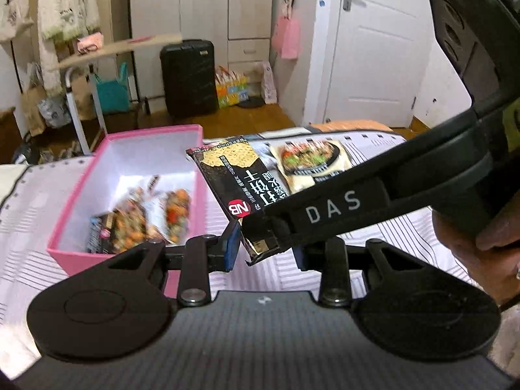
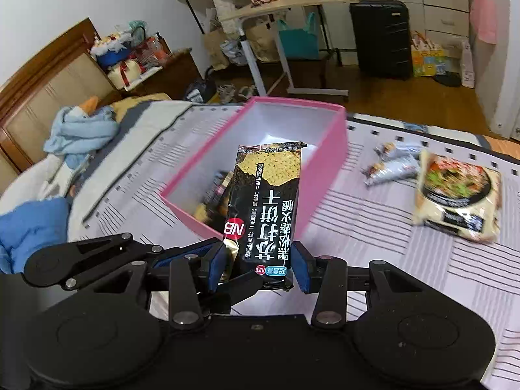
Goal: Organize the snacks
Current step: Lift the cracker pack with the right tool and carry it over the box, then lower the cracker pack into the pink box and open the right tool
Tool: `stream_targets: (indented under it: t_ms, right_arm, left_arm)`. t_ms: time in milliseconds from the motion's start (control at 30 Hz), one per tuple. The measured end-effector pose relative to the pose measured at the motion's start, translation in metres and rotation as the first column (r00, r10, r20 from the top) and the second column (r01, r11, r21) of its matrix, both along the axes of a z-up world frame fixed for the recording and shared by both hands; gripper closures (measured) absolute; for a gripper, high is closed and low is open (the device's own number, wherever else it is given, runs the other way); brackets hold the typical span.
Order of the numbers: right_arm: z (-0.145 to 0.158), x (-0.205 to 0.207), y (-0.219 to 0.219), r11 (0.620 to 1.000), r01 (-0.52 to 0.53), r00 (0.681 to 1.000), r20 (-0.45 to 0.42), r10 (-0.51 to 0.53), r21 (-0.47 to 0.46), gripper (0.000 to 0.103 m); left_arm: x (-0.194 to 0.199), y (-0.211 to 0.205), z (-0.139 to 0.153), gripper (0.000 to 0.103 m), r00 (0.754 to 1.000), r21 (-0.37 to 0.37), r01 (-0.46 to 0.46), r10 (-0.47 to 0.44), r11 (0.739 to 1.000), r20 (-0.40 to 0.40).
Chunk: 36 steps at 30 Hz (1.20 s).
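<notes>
Left wrist view. My left tongs (image 1: 260, 243) hold the near end of a black cracker packet (image 1: 234, 175), its corner pinched between the blue pads. The packet is long and flat, black with a golden cracker picture, white lettering and a red round NB mark. It juts forward and up from the jaws, held in the air. My right tongs (image 1: 279, 227) cross in from the right, marked DAS, and meet the same packet end; I cannot tell their jaw state from here. A hand (image 1: 471, 247) shows at the right edge. Ahead and left of the jaws: a pink box (image 1: 81, 204), open, white inside, with blurred snack packs (image 1: 139, 224) on its floor. Behind the packet: a pale noodle bag (image 1: 312, 162) on the striped bedspread (image 1: 406, 237).

Right wrist view. My right tongs (image 2: 260, 266) grip the packet (image 2: 266, 201) across its width, pads pressing both long sides. The left tongs (image 2: 224, 260) come in from the left. Only here: the packet hangs over the box (image 2: 325, 175), and two small grey-blue wrapped snacks (image 2: 393, 162) lie right of the box, beside the noodle bag (image 2: 458, 195).
</notes>
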State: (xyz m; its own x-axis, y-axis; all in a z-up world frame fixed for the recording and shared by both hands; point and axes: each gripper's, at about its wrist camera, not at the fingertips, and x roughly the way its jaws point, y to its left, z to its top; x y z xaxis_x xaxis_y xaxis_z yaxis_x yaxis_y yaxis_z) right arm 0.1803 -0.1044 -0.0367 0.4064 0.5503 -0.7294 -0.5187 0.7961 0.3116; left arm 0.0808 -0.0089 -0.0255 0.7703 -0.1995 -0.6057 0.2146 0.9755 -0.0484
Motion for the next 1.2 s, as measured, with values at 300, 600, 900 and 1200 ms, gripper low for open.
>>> stream_targets:
  t_ms: [300, 600, 900, 1200]
  right_arm:
    - [-0.014, 0.053, 0.056, 0.998, -0.030, 0.992, -0.117, 0.037, 0.061, 0.054]
    - [-0.053, 0.098, 0.108, 0.999, -0.042, 0.979, -0.199, 0.045, 0.024, 0.054]
    - [-0.085, 0.120, 0.132, 1.000, 0.007, 0.962, -0.272, -0.004, 0.008, 0.044]
    - [-0.040, 0.094, 0.103, 1.000, -0.019, 0.987, -0.160, 0.017, -0.007, 0.040]
  left_arm:
    - [0.029, 0.064, 0.014, 0.071, 0.998, -0.012, -0.065, 0.065, 0.998, -0.023]
    - [0.086, 0.120, -0.021, 0.071, 0.986, -0.052, -0.116, 0.108, 0.992, -0.127]
    - [0.128, 0.155, -0.057, 0.064, 0.959, -0.094, -0.170, 0.143, 0.981, -0.246]
    - [0.115, 0.153, -0.045, 0.052, 0.954, -0.079, -0.177, 0.151, 0.981, -0.259]
